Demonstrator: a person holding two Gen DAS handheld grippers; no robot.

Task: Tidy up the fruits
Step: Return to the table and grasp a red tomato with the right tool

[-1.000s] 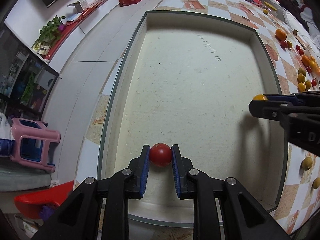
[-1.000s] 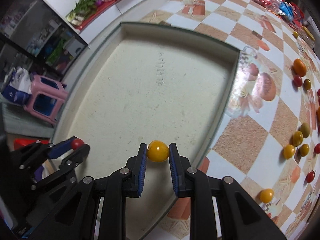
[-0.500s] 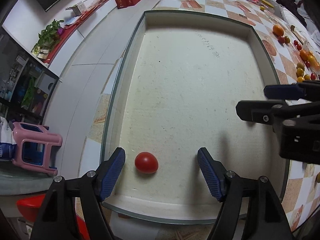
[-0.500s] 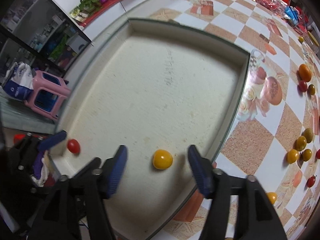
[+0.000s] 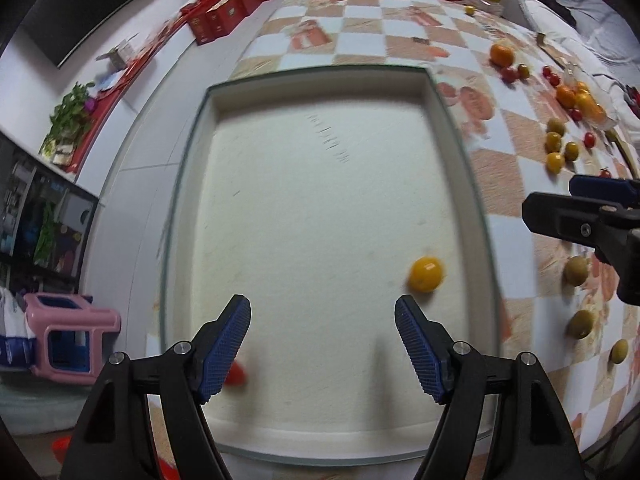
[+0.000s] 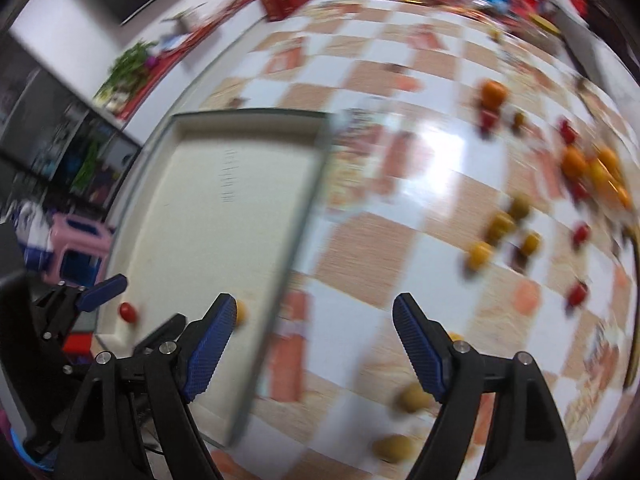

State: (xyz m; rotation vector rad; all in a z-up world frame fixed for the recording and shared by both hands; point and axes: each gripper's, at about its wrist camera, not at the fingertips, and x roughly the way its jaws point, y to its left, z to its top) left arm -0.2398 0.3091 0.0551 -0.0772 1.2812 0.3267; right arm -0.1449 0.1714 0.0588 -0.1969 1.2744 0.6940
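Note:
A shallow white tray [image 5: 320,76] lies on the checked tablecloth. In it rest a yellow tomato [image 5: 426,274] near the right wall and a red tomato [image 5: 237,374], half hidden behind my left finger. My left gripper [image 5: 322,344] hangs open above the tray's near end with nothing between its pads. My right gripper [image 6: 314,344] is over the tablecloth just right of the tray rim [image 6: 248,114]; its jaws are opening and hold nothing. In that blurred view the red tomato [image 6: 128,312] and yellow tomato [image 6: 241,313] sit in the tray's near corner.
Loose fruit is scattered on the tablecloth [image 6: 400,184] to the right: oranges [image 5: 501,55], yellow tomatoes [image 5: 555,162], green ones [image 5: 576,270] and small red ones [image 6: 577,294]. Red boxes [image 5: 216,20] stand at the far left. A pink stool [image 5: 64,336] is on the floor.
Both grippers let go of their tomatoes, which now lie in the tray. Both rose, and the right one swung right, off the tray and over the tablecloth.

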